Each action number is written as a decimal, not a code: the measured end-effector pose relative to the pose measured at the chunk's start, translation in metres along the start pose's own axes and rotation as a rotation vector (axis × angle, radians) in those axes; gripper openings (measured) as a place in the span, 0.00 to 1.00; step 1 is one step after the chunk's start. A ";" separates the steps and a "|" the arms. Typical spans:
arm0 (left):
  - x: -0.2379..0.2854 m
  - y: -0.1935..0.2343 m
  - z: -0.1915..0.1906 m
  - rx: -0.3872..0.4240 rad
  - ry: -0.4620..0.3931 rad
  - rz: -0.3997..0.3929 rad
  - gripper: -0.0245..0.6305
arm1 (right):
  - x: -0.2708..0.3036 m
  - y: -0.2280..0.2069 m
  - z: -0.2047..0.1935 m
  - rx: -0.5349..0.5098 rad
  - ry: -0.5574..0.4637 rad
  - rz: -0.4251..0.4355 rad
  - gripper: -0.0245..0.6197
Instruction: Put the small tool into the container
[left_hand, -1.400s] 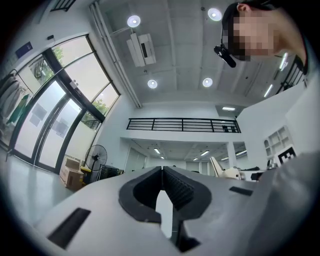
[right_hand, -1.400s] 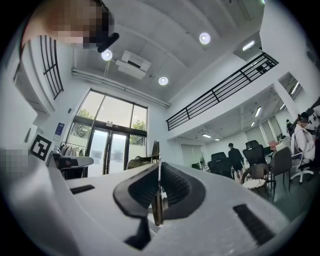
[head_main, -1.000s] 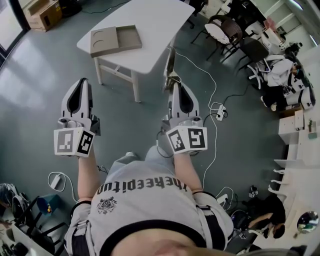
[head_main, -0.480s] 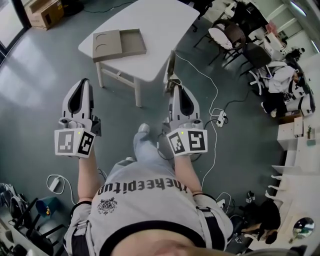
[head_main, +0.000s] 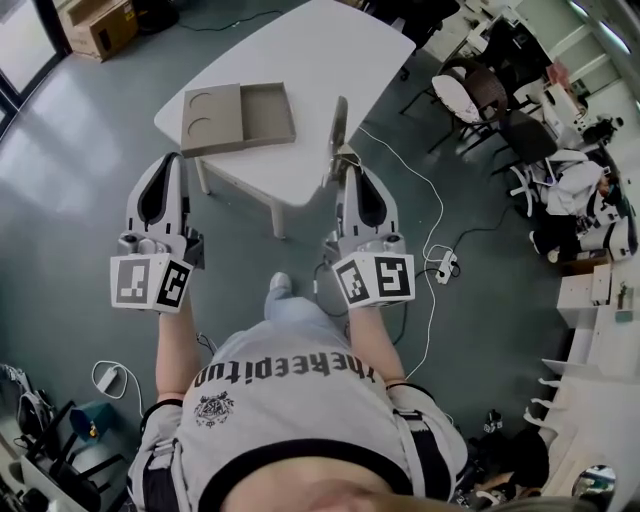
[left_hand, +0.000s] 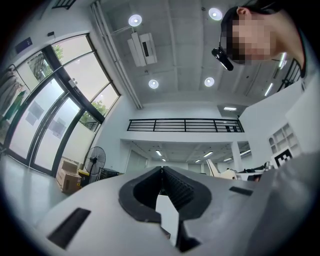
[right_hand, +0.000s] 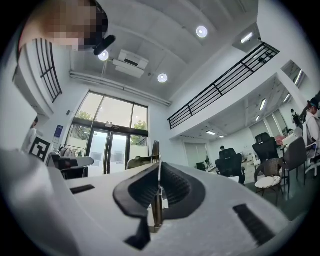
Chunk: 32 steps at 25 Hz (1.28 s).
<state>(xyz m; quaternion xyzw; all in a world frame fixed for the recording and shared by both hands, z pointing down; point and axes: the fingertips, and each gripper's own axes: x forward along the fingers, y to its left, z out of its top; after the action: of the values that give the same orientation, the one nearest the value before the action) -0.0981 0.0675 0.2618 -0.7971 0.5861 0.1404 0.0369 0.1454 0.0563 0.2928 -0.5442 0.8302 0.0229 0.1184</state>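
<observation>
The surface (head_main: 320, 60) and the container (head_main: 268, 112) are sitting closer and lower in the head view than a second ago, so the person is walking toward them, while both grippers are keeping their places out in front. Nearest, the left gripper (head_main: 165, 160) is pointing forward with its jaws pressed together and nothing between them. The right gripper (head_main: 350, 170) is clamping the tool (head_main: 340, 125), a thin flat strip sticking out past the jaw tips, its end showing against the surface's near edge. So the pickup is looking done and the carry is under way. Reaching over the surface, lowering the tool into the container and letting go are still remaining. Farther on, the container is lying toward the surface's left end. Its right compartment is lying bare, its left part is showing two round recesses, and nothing is appearing in either
</observation>
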 end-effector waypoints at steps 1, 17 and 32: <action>0.011 0.000 -0.002 0.003 -0.003 0.002 0.06 | 0.010 -0.007 -0.001 -0.001 0.000 0.006 0.05; 0.130 0.014 -0.034 0.015 -0.028 0.031 0.06 | 0.121 -0.076 -0.029 0.024 0.018 0.065 0.05; 0.230 0.085 -0.050 -0.016 -0.008 -0.045 0.06 | 0.222 -0.082 -0.056 0.015 0.047 -0.020 0.05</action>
<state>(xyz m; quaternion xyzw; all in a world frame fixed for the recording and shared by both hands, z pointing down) -0.1069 -0.1827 0.2571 -0.8097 0.5669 0.1475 0.0362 0.1261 -0.1857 0.3053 -0.5518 0.8276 0.0027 0.1030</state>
